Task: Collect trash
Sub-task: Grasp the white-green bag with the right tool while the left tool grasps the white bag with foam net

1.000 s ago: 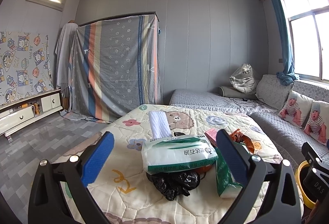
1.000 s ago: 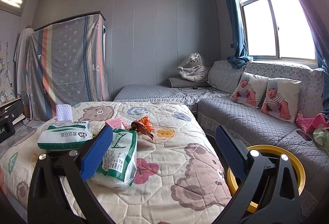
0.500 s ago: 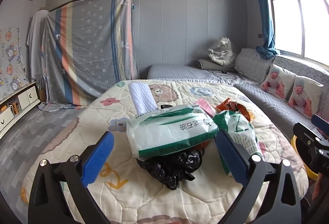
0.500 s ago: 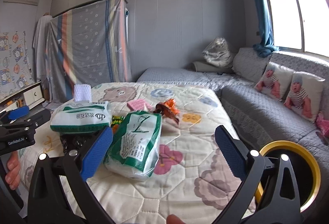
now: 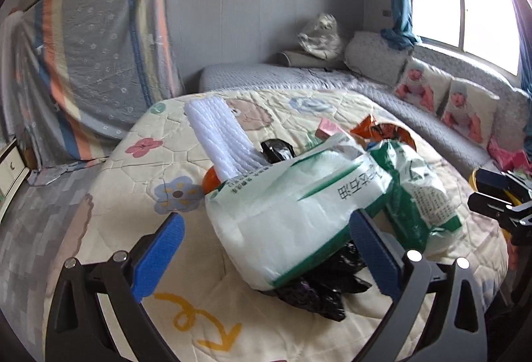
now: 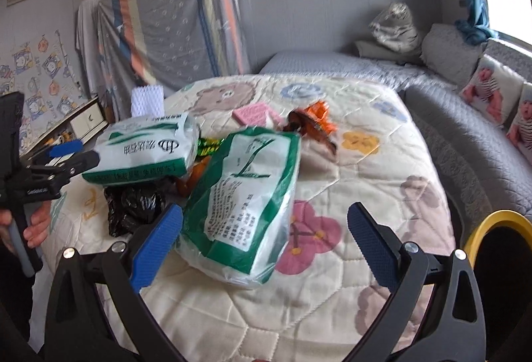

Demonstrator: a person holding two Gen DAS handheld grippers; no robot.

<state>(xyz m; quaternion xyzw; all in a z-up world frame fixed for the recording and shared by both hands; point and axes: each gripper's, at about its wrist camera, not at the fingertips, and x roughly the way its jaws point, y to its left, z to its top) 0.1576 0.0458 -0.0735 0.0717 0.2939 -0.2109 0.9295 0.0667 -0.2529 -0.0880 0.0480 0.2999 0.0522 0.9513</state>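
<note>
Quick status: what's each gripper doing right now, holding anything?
Left gripper: jaws open, holding nothing, at the white-green bag.
Right gripper: jaws open, holding nothing.

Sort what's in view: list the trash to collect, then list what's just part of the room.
Trash job: two green-and-white bags, black plastic bag, orange wrapper, pink packet, white foam mesh, yellow-rimmed bin.

Room: quilt, baby cushions, striped cloth.

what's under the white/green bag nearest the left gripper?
A crumpled black plastic bag sticks out beneath the white and green bag, and something orange shows at its far edge. Whatever else lies underneath is covered.
</note>
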